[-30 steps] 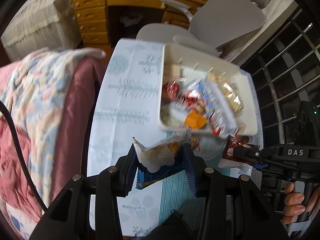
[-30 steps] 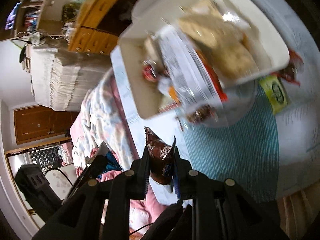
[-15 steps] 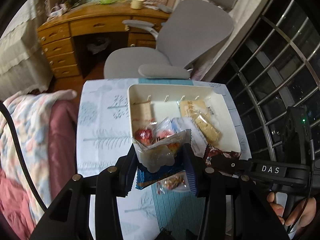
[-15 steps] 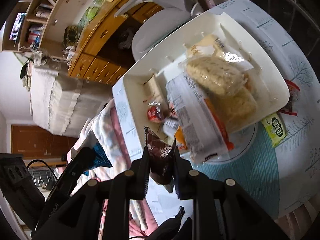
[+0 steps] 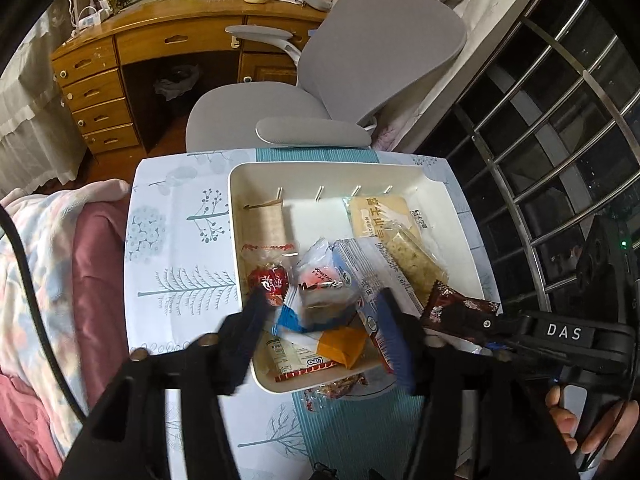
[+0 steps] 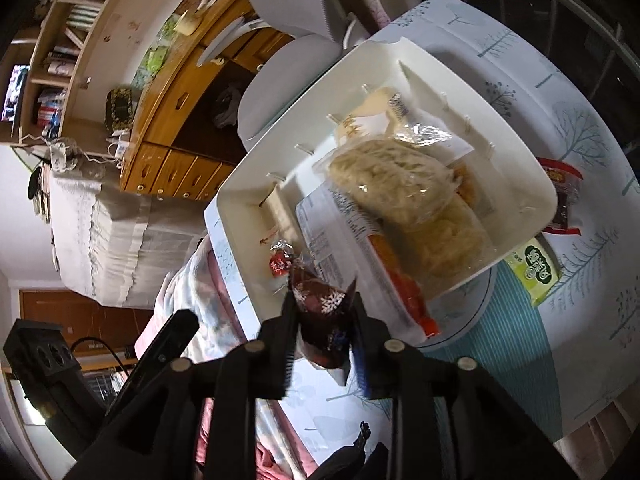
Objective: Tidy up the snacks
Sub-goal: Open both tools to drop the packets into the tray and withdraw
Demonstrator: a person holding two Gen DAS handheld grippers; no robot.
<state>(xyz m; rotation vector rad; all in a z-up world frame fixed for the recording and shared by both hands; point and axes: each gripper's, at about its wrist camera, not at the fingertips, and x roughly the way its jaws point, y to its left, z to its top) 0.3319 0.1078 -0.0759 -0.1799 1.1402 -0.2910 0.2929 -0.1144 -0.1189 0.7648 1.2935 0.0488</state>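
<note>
A white tray [image 5: 236, 240] holding several snack packets sits on the patterned tablecloth [image 5: 180, 260]. My left gripper [image 5: 324, 320] hangs over the tray's near end with its jaws opening. A clear-and-blue snack packet [image 5: 320, 304] is blurred between the fingers and touches neither pad. In the right wrist view my right gripper [image 6: 324, 320] is at the tray's [image 6: 248, 184] near corner. Its jaws are opening, and a dark brown snowflake-print packet [image 6: 320, 312] still fills the gap, touching both pads. The left wrist view shows that packet [image 5: 452, 312] sticking out of the right gripper [image 5: 486, 326] over the tray's right corner.
A green packet [image 6: 536, 268] and a red packet [image 6: 564, 196] lie on the cloth beside the tray, and a small packet [image 5: 340, 386] lies at its near edge. A grey office chair [image 5: 360, 60] and a wooden desk [image 5: 160, 40] stand behind; a blanketed bed [image 5: 60, 260] is left, window bars [image 5: 560, 140] right.
My left gripper swung from beside the bed to over the tray, its fingers spread and the clear-and-blue packet slipped free. My right gripper moved closer to the tray and its fingers widened slightly.
</note>
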